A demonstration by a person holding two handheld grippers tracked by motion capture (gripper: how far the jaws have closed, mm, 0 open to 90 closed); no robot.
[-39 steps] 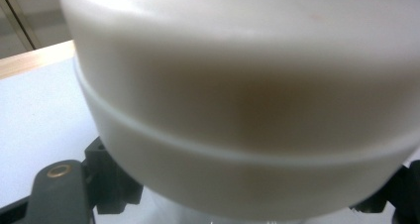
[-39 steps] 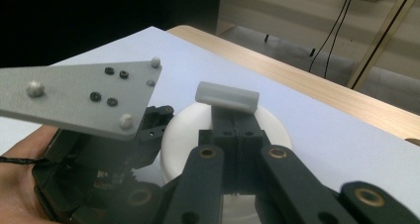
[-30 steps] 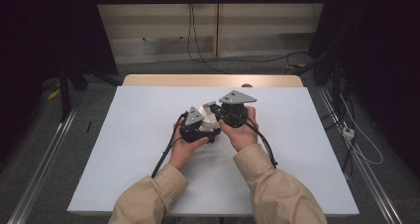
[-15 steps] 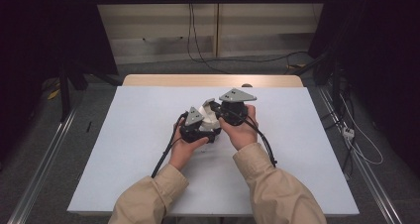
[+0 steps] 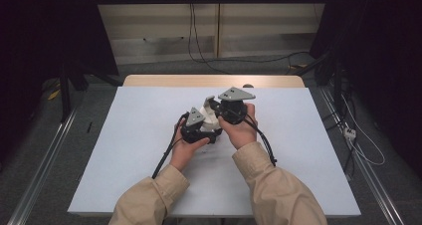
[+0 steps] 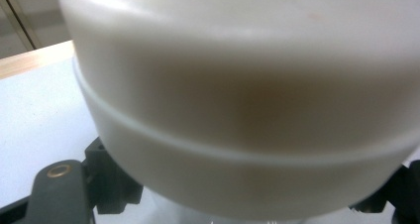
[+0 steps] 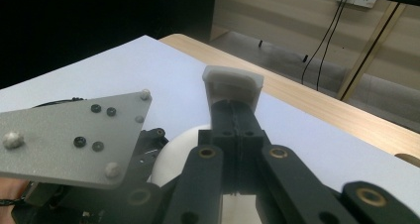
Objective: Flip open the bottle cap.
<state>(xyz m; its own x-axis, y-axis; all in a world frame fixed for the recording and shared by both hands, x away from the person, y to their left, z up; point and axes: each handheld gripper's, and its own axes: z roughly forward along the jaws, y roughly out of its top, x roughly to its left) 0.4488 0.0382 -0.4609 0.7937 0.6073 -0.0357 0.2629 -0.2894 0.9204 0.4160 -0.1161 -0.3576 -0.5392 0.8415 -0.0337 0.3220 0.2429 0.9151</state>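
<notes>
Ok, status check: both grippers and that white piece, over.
Left gripper shut on white round container, mid-table. Right gripper shut on its whitish tab. White table around the hands, nothing in the way.

I see tan long sleeves (image 5: pixel 278 195) on my operator's forearms. Each black gripper carries a grey triangular plate (image 7: pixel 69 137) studded with dark screws and small white balls; black cables (image 5: pixel 166 153) trail behind.

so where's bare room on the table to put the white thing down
Wide bare patches lie on the table left of the left gripper and right of the right gripper. It is crowded only at the middle, around the white container.
</notes>
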